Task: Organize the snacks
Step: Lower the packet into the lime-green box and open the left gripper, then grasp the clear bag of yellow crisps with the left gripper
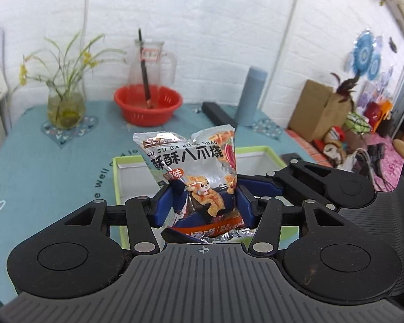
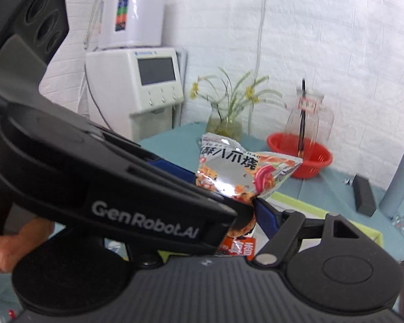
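A silver snack packet (image 1: pixel 194 167) with orange print stands upright between the blue pads of my left gripper (image 1: pixel 206 188), which is shut on its lower half. It hangs just above a white box with a green rim (image 1: pixel 258 149) on the teal tablecloth. In the right wrist view the left gripper (image 2: pixel 237 207) crosses from the left in front of the same packet (image 2: pixel 229 167). My right gripper's right finger (image 2: pixel 268 215) touches the packet's crumpled edge. Its other finger is hidden behind the left gripper. From the left wrist view that finger (image 1: pixel 258 185) comes in from the right.
At the back of the table stand a red basket (image 1: pixel 148 105) holding a glass jug, a flower vase (image 1: pixel 64 107), a grey-blue cylinder (image 1: pixel 249 97) and a black bar (image 1: pixel 218 113). A cardboard box (image 1: pixel 317 107) and clutter lie to the right. A white machine (image 2: pixel 153 80) stands left.
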Demonstrator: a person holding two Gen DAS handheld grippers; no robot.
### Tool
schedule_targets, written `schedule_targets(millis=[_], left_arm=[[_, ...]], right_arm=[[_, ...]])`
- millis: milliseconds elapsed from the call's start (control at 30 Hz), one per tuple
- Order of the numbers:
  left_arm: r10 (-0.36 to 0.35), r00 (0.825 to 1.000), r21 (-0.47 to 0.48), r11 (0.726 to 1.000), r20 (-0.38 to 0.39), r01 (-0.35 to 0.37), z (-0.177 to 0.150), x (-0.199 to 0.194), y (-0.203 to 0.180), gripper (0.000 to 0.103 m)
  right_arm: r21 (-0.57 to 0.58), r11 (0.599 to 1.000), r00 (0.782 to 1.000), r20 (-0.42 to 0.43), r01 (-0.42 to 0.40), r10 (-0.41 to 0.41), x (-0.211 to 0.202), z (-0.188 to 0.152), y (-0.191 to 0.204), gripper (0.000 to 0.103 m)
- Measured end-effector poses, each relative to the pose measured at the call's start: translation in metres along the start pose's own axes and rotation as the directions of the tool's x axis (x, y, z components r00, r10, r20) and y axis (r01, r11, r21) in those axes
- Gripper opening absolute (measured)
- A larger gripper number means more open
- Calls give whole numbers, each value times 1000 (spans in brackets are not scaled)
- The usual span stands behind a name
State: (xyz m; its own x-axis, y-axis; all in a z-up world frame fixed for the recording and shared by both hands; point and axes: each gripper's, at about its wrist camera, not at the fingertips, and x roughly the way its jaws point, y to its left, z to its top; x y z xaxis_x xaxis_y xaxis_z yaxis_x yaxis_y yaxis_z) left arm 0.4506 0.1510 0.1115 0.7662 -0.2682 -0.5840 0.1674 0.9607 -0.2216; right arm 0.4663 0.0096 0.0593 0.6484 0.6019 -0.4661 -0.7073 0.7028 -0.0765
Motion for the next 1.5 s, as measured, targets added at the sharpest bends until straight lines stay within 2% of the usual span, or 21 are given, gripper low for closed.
schedule_targets(millis=[100, 167, 233, 267, 333, 367, 433, 500, 667, 767, 833, 933, 1033, 1100, 1133, 1167, 1200, 1267, 1500], left_arm=[[15, 999, -22, 1000, -43, -16, 2, 35, 19, 38], [50, 998, -24, 998, -37, -50, 0, 44, 25, 61], [41, 999, -39, 998, 3, -40, -3, 35, 26, 70], [24, 999, -37, 999, 28, -23, -5, 24, 23, 70], [0, 998, -12, 1000, 68, 1, -12, 0, 12, 77], [-11, 996, 3, 1000, 87, 11, -17, -11, 5, 82], [-45, 993, 33, 999, 112, 41, -32, -34, -12, 85], [-97, 990, 44, 995, 100, 93, -50, -46, -27, 85], [-193, 981, 62, 979, -15, 194, -98, -41, -70, 84], [-201, 975, 59, 976, -92, 207, -118, -25, -92, 81], [-198, 971, 53, 977, -135, 207, -126, -14, -102, 79], [-154, 976, 71, 984, -154, 166, -133, -7, -109, 78], [-155, 972, 59, 984, -175, 167, -138, -2, -110, 77], [-179, 962, 42, 981, -208, 191, -143, 3, -109, 71], [-184, 956, 31, 980, -227, 196, -145, 6, -109, 63], [-207, 949, 6, 977, -237, 214, -147, 9, -106, 47], [-229, 943, -21, 973, -240, 231, -148, 9, -104, 45], [-231, 945, -46, 973, -232, 226, -145, 4, -101, 39], [-239, 957, -72, 970, -163, 230, -133, -35, -96, 36]], right_arm=[[55, 998, 997, -68, -41, 45, 31, -8, -18, 77], [86, 995, 995, -83, -56, 63, 34, -12, -26, 84], [80, 996, 998, -38, -43, 46, 12, -14, -31, 91], [72, 997, 1000, -3, -31, 31, -7, -17, -34, 93], [76, 997, 998, 61, -12, 7, -49, -29, -32, 93], [95, 995, 997, 80, 0, -7, -70, -38, -25, 93], [159, 987, 994, 96, 32, -47, -109, -61, -9, 93], [243, 968, 993, 84, 65, -88, -142, -90, 6, 93], [395, 907, 986, 11, 149, -167, -189, -159, 39, 93], [445, 889, 993, 10, 104, -121, -194, -181, 49, 93], [434, 896, 994, 8, 93, -108, -190, -185, 54, 93], [384, 918, 993, 10, 101, -114, -181, -185, 59, 93], [370, 927, 997, 3, 67, -73, -168, -187, 58, 93], [386, 922, 999, -4, 39, -41, -161, -190, 55, 90], [401, 916, 1000, 3, 20, -23, -159, -190, 51, 81], [406, 914, 1000, 9, 10, -15, -159, -190, 51, 77], [396, 918, 1000, 10, 17, -23, -159, -189, 51, 74], [374, 927, 999, 17, 24, -33, -161, -187, 55, 72], [314, 950, 994, 101, 6, -40, -178, -161, 70, 75]])
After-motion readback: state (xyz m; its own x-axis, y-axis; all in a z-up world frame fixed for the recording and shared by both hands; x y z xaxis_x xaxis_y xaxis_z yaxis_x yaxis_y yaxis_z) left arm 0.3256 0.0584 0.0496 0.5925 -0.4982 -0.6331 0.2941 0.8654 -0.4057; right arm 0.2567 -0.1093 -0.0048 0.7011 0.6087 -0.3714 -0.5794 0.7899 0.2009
